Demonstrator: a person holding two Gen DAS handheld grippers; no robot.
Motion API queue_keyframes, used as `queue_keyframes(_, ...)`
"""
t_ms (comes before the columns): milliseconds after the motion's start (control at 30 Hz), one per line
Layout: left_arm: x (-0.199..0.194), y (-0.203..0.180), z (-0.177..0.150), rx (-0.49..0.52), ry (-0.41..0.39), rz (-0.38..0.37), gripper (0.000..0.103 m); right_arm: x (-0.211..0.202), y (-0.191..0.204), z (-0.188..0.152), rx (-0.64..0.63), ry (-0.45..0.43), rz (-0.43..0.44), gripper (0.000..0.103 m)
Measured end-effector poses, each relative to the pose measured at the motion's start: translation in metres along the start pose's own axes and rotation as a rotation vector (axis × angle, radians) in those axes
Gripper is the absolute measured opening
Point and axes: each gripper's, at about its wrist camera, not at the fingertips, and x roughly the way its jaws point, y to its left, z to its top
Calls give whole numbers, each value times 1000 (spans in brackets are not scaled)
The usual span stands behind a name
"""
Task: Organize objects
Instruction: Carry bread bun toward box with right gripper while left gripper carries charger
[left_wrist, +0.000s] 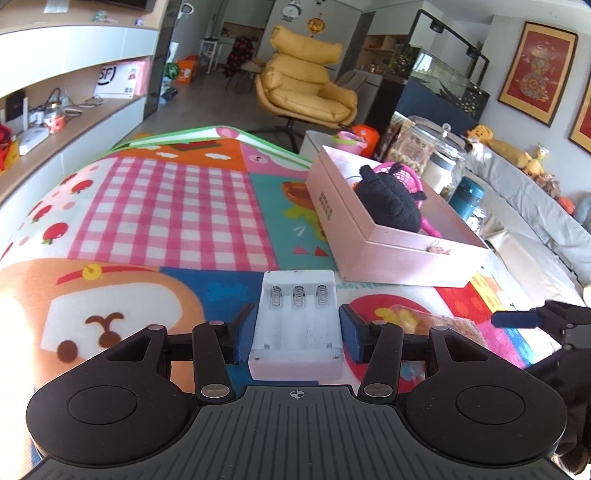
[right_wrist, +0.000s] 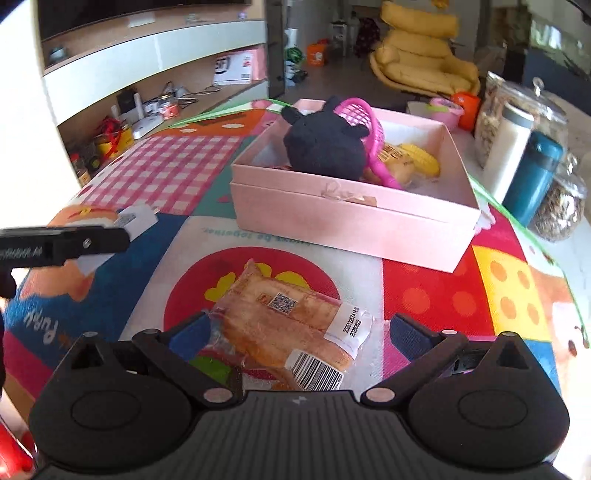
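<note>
My left gripper is shut on a white battery charger with three empty spring slots, held above the colourful play mat. My right gripper is open around a clear-wrapped snack packet that lies on the mat; its pads do not touch it. The pink box stands ahead to the right and holds a black plush toy and a pink toy basket. In the right wrist view the pink box also holds a yellow toy corn. The left gripper with the charger shows at the left there.
Glass jars and a teal flask stand to the right of the box. A yellow armchair is on the floor beyond the mat. Shelves with clutter run along the left. A sofa with plush toys is at the right.
</note>
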Motion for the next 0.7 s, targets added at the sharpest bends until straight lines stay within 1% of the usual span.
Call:
queue_keyframes(100, 5, -8, -1, 8, 7, -31, 53, -8, 8, -5, -168, -31, -8, 103)
queue_keyframes(200, 6, -15, -3, 22, 13, -53, 53, -1, 10, -1, -261, -25, -15, 103)
queue_keyframes(300, 5, -18, -5, 32, 19, -50, 53, 20, 8, 6, -293, 8, -22, 103)
queue_keyframes(367, 4, -17, -6, 31, 24, -34, 53, 36, 3, 13, -257, 39, -11, 103)
queue_keyframes(400, 4, -16, -6, 30, 25, -26, 53, 41, 0, 18, -221, 45, 13, 103)
queue_keyframes(467, 1, -15, -5, 31, 24, -14, 53, 47, -6, 25, -153, 61, 60, 95)
queue_keyframes(533, -2, -15, -4, 35, 21, -8, 53, 47, -11, 28, -91, 77, 103, 72)
queue_keyframes(567, -3, -15, -4, 40, 22, -6, 53, 46, -13, 28, -66, 83, 107, 65)
queue_keyframes(633, -3, -18, -5, 53, 30, 3, 53, 40, -15, 25, -42, 82, 72, 57)
queue_keyframes(700, -2, -23, -6, 67, 42, 11, 53, 27, -20, 19, -14, 70, 60, 55)
